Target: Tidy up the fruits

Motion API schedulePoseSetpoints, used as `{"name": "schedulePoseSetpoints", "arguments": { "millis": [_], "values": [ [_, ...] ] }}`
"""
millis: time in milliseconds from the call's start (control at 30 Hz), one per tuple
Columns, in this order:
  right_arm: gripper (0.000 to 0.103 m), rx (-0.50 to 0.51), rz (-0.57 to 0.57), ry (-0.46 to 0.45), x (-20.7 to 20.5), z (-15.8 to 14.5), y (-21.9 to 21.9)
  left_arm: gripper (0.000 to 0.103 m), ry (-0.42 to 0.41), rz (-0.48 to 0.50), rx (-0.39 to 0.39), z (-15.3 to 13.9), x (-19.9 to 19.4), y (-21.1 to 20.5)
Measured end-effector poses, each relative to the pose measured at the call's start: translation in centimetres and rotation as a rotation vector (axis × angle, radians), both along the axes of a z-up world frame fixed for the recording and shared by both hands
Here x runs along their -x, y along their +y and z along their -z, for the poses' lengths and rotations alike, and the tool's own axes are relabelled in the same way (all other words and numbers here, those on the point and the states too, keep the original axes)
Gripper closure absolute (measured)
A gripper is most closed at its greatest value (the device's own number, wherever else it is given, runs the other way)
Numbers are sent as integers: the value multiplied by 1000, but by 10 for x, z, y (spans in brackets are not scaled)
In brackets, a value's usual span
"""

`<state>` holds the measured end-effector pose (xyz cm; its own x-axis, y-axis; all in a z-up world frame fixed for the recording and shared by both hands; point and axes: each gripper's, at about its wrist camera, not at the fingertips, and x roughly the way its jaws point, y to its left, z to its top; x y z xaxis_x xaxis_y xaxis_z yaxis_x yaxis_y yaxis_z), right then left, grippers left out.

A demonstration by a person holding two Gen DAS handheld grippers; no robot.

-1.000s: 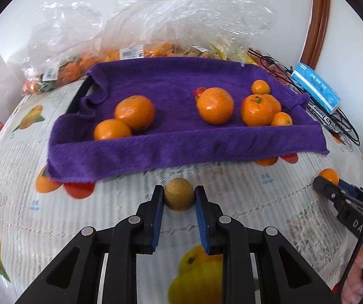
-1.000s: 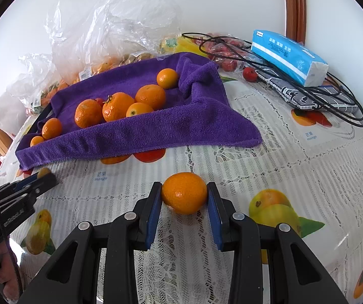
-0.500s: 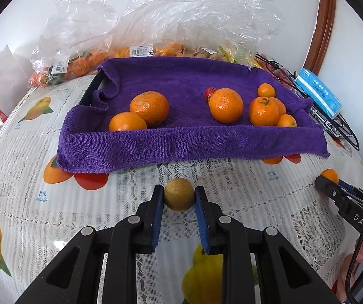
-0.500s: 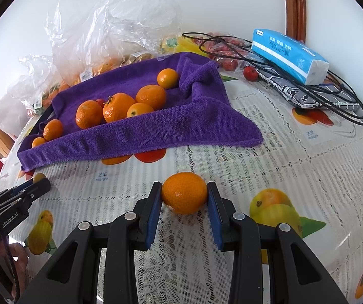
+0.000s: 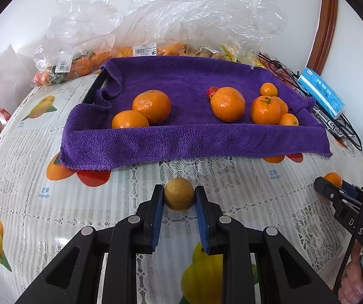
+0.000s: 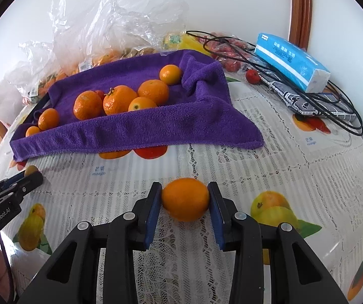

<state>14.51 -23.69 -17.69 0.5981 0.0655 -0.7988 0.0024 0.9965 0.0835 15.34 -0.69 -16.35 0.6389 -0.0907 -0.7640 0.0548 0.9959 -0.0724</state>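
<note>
My left gripper point(image 5: 178, 198) is shut on a small brown-yellow round fruit point(image 5: 178, 194) and holds it over the tablecloth, in front of the purple towel point(image 5: 194, 139). My right gripper point(image 6: 185, 198) is shut on an orange point(image 6: 185, 198), also in front of the towel point(image 6: 140, 131). Several oranges lie on the towel: two at the left point(image 5: 151, 106), a larger one point(image 5: 228, 104) and a cluster point(image 5: 266, 109) at the right. The right gripper also shows at the right edge of the left wrist view point(image 5: 333, 185); the left gripper shows at the left edge of the right wrist view point(image 6: 29, 174).
Clear plastic bags of fruit point(image 5: 156, 25) stand behind the towel against the wall. A blue tissue pack point(image 6: 291, 62), black cables point(image 6: 333, 111) and small red fruits point(image 6: 252, 76) lie at the back right. A fruit-print lace tablecloth point(image 6: 257, 167) covers the table.
Both grippers have drawn back a little from the towel, each still holding its fruit. The left moved more; the towel looks smaller and farther in its view.
</note>
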Motion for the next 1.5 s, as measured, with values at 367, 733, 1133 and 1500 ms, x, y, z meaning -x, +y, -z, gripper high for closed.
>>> {"name": "schedulePoseSetpoints", "arguments": {
  "millis": [367,733,1133,1500],
  "values": [
    [66,-18,-3,-5,0,0,-1,80,-2,35,65,-2,3,2],
    [89,-40,-29,-50,7,-28,3,80,-50,61,84,-17,13,2],
    [66,-10,-59,-27,1,-12,10,80,-31,46,120,-15,12,9],
    [71,-9,-62,-6,4,-1,10,80,-40,60,125,-14,12,7]
  ]
}}
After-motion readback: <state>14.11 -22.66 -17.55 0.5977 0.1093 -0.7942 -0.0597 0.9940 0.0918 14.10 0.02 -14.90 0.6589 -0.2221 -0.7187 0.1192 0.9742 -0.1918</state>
